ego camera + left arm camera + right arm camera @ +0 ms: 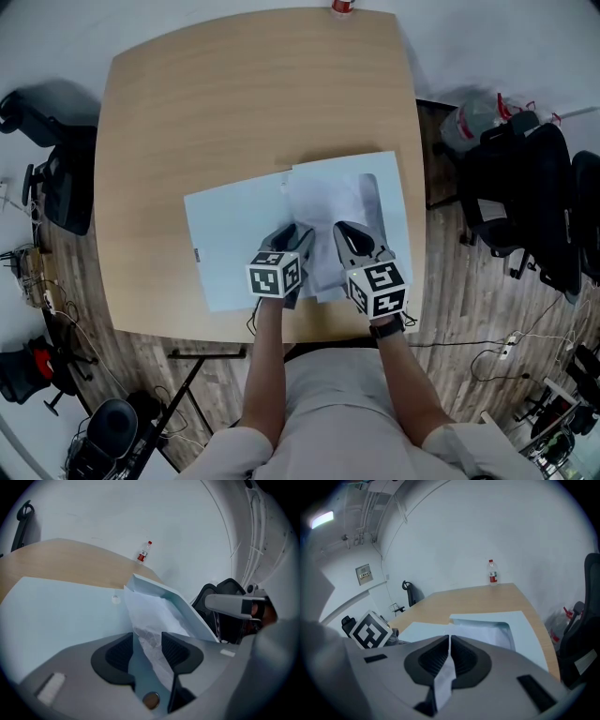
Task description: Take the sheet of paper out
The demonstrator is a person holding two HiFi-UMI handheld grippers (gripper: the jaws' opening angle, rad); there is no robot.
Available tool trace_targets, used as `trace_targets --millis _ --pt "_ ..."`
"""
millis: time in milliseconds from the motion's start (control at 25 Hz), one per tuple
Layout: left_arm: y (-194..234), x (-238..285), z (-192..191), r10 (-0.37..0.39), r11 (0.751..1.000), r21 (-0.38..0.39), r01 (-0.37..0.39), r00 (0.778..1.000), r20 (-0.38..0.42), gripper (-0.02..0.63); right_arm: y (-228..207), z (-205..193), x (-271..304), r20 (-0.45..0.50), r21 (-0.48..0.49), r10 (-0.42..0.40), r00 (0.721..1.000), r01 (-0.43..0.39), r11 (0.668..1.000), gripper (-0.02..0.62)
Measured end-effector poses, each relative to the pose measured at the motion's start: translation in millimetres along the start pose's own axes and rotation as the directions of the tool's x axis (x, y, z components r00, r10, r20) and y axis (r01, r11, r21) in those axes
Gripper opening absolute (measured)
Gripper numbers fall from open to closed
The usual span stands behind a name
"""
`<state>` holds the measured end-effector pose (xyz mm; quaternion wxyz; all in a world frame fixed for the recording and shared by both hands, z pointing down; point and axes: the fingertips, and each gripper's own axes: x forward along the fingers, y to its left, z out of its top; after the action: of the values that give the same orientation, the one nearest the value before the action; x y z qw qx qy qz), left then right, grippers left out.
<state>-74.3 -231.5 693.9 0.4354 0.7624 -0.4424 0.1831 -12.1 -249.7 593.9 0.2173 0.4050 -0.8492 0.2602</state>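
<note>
A light blue folder lies open on the wooden table. A white sheet of paper sits in its right-hand pocket, partly drawn toward me. My right gripper is shut on the sheet's near edge; in the right gripper view a strip of paper is pinched between the closed pads of the right gripper. My left gripper stands open beside it. In the left gripper view the crumpled paper runs into the gap of the left gripper without the pads pressing it.
A small bottle stands at the table's far edge, seen also as the bottle. Black office chairs stand at the right and left of the table. Cables lie on the wooden floor.
</note>
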Motion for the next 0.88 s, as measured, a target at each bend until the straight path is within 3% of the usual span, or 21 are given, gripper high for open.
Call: trace_targets --millis 240,360,880 --pt "-2.8 4.8 0.9 -0.004 1.0 0.012 0.004 1.0 -0.012 0.185 -2.1 -2.9 1.1 -0.006 0.009 -0.003 1.0 0.003 1.0 0.018" --pt "-2.1 6.4 1.3 0.004 1.0 0.018 -0.004 1.0 -0.012 0.123 -3.7 -4.4 1.6 -0.011 0.012 -0.008 1.0 0.008 1.0 0.018" --pt "-2.4 8.2 3.6 0.008 0.999 0.033 -0.008 1.0 -0.014 0.051 -3.7 -5.2 4.0 -0.019 0.018 -0.014 1.0 0.015 1.0 0.018"
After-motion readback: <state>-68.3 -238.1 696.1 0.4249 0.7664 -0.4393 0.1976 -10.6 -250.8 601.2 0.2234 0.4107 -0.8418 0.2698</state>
